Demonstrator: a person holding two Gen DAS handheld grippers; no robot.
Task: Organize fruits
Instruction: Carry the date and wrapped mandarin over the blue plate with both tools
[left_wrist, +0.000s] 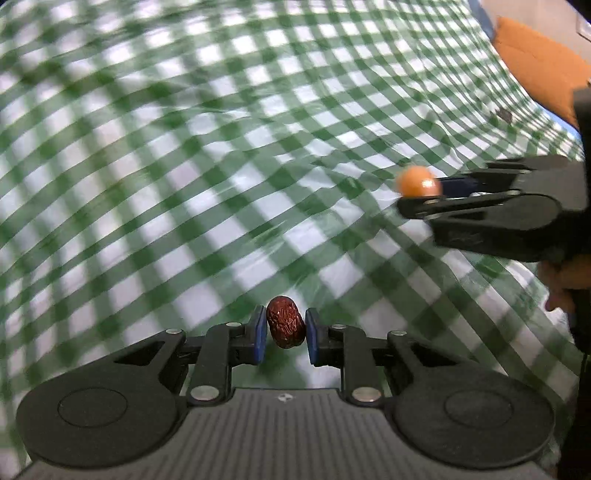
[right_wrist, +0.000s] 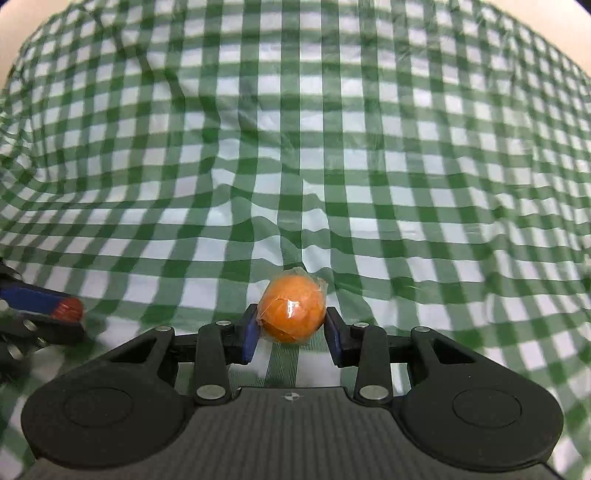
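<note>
Cloth: spread under both grippers, filling each view.
Date: between the pads of the left gripper, over the cloth.
Wrapped fruit: between the pads of the right gripper, over the cloth.
Left wrist view: right gripper and fruit at the right, beyond the date; a hand below it; cushion past the cloth's far right edge.
Right wrist view: left gripper and date at the left edge.

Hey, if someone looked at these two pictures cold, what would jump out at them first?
Probably the bright orange fruit, wrapped in clear film, pinched in the right claw low in the right wrist view. Next, the wrinkled dark red date clamped in the left claw. Behind both spreads a rumpled green-and-white checked cloth.
</note>
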